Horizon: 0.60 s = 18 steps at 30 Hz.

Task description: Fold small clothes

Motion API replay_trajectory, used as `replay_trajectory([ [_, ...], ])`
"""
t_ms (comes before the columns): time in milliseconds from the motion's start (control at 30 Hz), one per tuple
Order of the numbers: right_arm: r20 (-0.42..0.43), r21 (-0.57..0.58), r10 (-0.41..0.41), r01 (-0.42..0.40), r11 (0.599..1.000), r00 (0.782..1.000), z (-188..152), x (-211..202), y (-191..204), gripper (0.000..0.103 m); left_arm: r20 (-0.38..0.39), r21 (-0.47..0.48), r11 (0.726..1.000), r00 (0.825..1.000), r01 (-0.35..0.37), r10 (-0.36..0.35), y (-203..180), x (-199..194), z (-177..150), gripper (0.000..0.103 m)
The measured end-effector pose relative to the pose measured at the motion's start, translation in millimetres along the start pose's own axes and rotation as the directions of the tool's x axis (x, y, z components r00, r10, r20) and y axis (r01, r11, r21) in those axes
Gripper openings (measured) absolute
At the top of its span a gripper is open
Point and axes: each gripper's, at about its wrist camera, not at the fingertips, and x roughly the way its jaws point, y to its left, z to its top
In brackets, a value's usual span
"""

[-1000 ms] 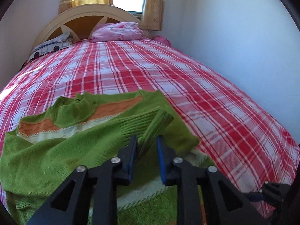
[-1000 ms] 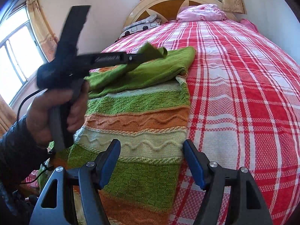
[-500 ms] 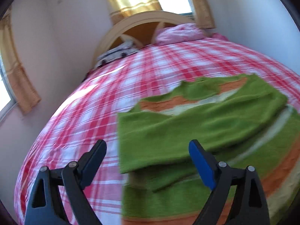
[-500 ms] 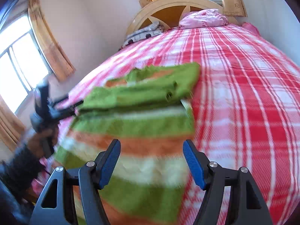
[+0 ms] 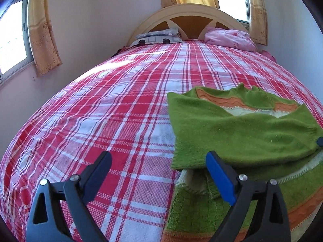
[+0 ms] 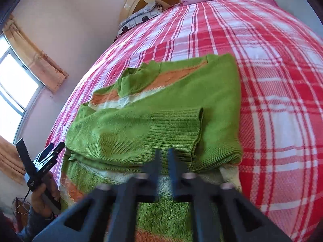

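Note:
A green knitted sweater (image 5: 232,133) with orange and cream stripes lies on the bed, one plain green sleeve folded across its chest. My left gripper (image 5: 158,155) hovers at the sweater's left edge. Its jaws are opening and stand wide, one finger over the bedspread, the other over the sweater's edge, gripping nothing. In the right wrist view a hand (image 6: 44,193) holds that gripper (image 6: 50,151) left of the sweater (image 6: 161,104). My right gripper (image 6: 163,152) is blurred and shut, with its tips at the near edge of the sleeve's ribbed cuff (image 6: 173,129). The blur hides any pinched fabric.
The red and white checked bedspread (image 5: 121,111) covers the whole bed. A pink pillow (image 5: 228,38) and a patterned pillow (image 5: 157,37) lie by the wooden headboard (image 5: 191,16). Walls and curtained windows stand close on the left and behind.
My left gripper let go of the sleeve cuff, opened wide and swung to the sweater's left side. My right gripper moved forward to the folded sleeve and shut.

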Motion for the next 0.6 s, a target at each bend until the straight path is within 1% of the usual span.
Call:
replay_trajectory([
  [100,0.060,-0.048,-0.001,0.004,0.999,0.998,-4,-18,8,0.000,0.000,0.009,1.000,1.000,-0.003,0.003,4,0,2,0.097],
  [167,0.115,-0.102,-0.020,0.031,0.994,0.993,-5,-36,18,0.000,-0.007,0.012,1.000,1.000,-0.001,0.001,5,1,3,0.097],
  [233,0.156,-0.133,-0.042,0.063,0.989,0.987,-5,-53,22,0.000,-0.015,0.006,1.000,1.000,0.007,-0.007,6,1,3,0.097],
  [300,0.155,-0.130,-0.042,0.063,0.989,0.987,-4,-57,19,0.000,-0.025,-0.003,1.000,1.000,0.015,-0.015,6,4,3,0.097],
  [367,0.127,-0.117,-0.006,0.021,0.993,0.992,-1,-52,12,0.000,-0.033,-0.006,1.000,0.999,0.008,-0.009,5,8,3,0.097],
  [433,0.108,-0.075,0.008,0.000,0.997,0.994,2,-45,8,0.006,-0.044,-0.016,1.000,0.999,0.002,-0.003,6,11,1,0.097],
  [467,0.092,-0.055,0.018,-0.013,0.998,0.996,3,-39,7,0.030,-0.047,-0.022,1.000,0.999,0.006,-0.007,6,11,1,0.097],
  [500,0.083,-0.052,0.021,-0.016,0.999,0.996,4,-36,9,0.067,-0.043,-0.022,1.000,0.999,0.003,-0.004,6,10,0,0.097],
  [533,0.082,-0.057,0.012,-0.008,0.998,0.997,3,-31,12,0.075,-0.039,-0.021,1.000,0.999,-0.001,0.000,6,9,0,0.097],
  [600,0.072,-0.059,0.005,-0.001,0.998,0.997,2,-22,13,0.074,-0.034,-0.018,1.000,0.999,0.001,-0.001,7,8,1,0.097],
])
